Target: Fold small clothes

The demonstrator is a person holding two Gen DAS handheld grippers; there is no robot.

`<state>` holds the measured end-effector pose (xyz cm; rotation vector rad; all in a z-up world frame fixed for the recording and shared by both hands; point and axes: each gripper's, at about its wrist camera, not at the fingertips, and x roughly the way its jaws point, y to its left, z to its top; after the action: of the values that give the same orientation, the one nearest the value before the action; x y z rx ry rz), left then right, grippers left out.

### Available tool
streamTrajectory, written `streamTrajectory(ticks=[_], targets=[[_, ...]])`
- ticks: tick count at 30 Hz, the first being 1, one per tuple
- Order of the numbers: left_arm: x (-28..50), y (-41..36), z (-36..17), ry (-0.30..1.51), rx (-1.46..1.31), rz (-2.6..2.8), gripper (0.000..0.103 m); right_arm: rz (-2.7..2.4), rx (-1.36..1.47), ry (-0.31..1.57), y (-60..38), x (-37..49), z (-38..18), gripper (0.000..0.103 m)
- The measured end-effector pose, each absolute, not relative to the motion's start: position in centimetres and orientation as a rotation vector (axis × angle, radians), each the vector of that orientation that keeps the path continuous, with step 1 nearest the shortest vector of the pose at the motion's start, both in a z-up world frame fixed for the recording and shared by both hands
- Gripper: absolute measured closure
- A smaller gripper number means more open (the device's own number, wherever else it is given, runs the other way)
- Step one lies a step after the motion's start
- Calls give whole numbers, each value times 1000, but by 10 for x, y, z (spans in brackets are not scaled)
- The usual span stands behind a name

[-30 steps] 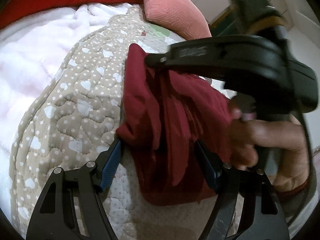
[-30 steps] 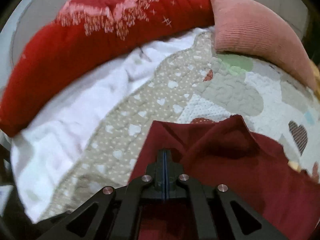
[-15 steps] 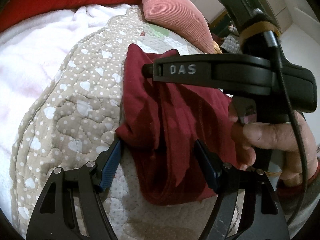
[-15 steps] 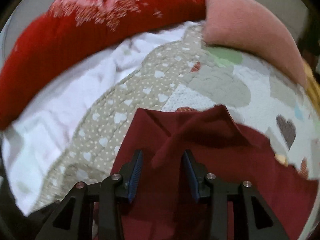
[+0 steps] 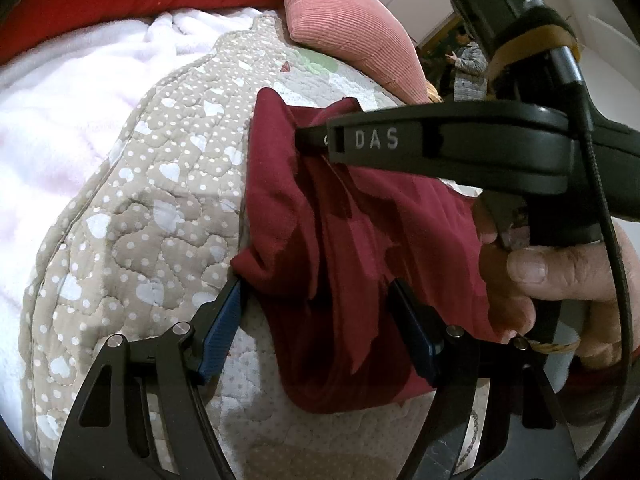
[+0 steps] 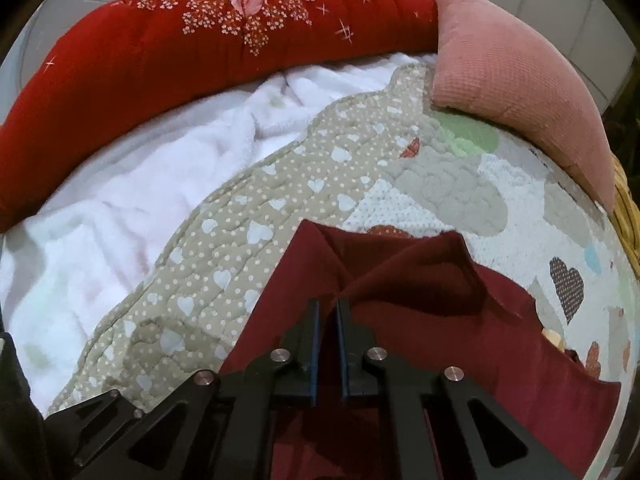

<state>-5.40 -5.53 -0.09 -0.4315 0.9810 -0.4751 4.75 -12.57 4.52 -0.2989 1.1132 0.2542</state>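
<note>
A dark red garment (image 5: 320, 240) lies bunched on the heart-patterned quilt (image 5: 160, 220). My left gripper (image 5: 316, 292) stands open at its near end, one blue pad on each side of the crumpled cloth, not squeezing it. From the right, a hand (image 5: 540, 272) holds my right gripper (image 5: 304, 136) over the garment's far part. In the right wrist view the right gripper (image 6: 328, 306) has its jaws closing to a narrow slit, pinching a raised fold of the garment (image 6: 420, 292). What lies under the cloth is hidden.
A white fleece blanket (image 6: 140, 200) lies left of the quilt. A red padded quilt (image 6: 200, 40) and a pink cushion (image 6: 512, 88) line the far edge. A wicker rim (image 6: 628, 200) shows at far right. A person (image 5: 468, 68) stands in the background.
The right gripper was shut, opened around a raised fold half a second ago, and has closed on that fold. The left gripper and the near part of the garment stayed put.
</note>
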Motion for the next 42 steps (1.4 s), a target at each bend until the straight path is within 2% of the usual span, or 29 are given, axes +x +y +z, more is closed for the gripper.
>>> streamTrajectory(ticks=[12, 14, 16, 18, 25, 28, 33, 42], targets=[[-53, -56, -1, 981, -434, -476, 29, 234, -388, 1128, -113, 43, 40, 93], [-53, -57, -2, 980, -431, -475, 29, 244, -349, 1127, -116, 44, 46, 90], [-54, -58, -2, 979, -426, -474, 29, 268, -271, 1126, -122, 46, 55, 76], [-54, -58, -2, 979, -427, -475, 29, 276, -212, 1129, -127, 48, 62, 68], [-54, -57, -2, 979, -428, -474, 29, 221, -232, 1148, -128, 50, 65, 64], [-54, -57, -2, 980, -430, -475, 29, 237, -216, 1161, -125, 52, 61, 56], [-54, -58, -2, 980, -427, -474, 29, 256, -223, 1217, -122, 55, 50, 55], [-49, -43, -4, 985, -538, -493, 29, 220, -155, 1179, -138, 57, 61, 53]])
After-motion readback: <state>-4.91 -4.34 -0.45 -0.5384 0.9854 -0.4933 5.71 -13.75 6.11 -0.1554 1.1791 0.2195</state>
